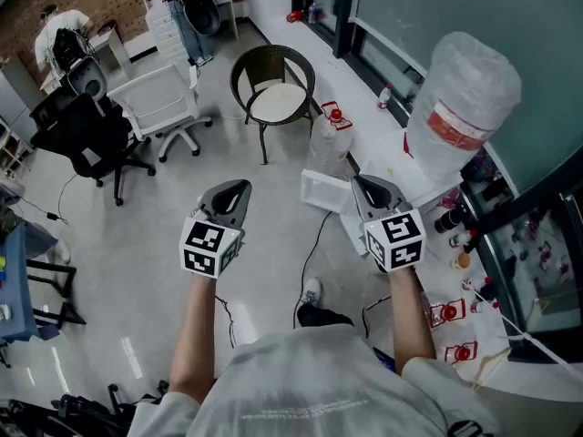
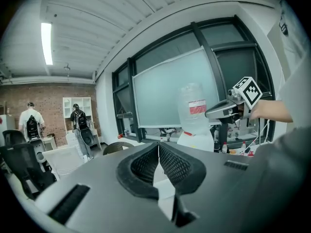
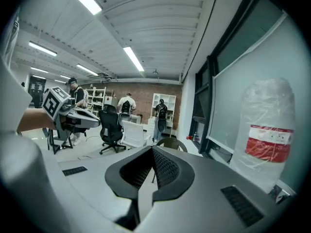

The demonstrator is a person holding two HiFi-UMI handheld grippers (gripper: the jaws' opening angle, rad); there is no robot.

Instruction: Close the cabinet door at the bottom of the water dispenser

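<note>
A glossy grey floor (image 1: 137,244) is seen in the head view; a white ceiling strip light (image 2: 47,42) is shown only in the gripper views. The left gripper (image 1: 239,189) and right gripper (image 1: 364,183) are closed, empty.

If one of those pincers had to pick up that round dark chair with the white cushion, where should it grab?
Best guess: the thin curved back rim of the wicker chair, approached from above. It is the one narrow, exposed edge jaws could straddle; the cushion is too broad. The left gripper and right gripper are both shut, so one must open first.
</note>
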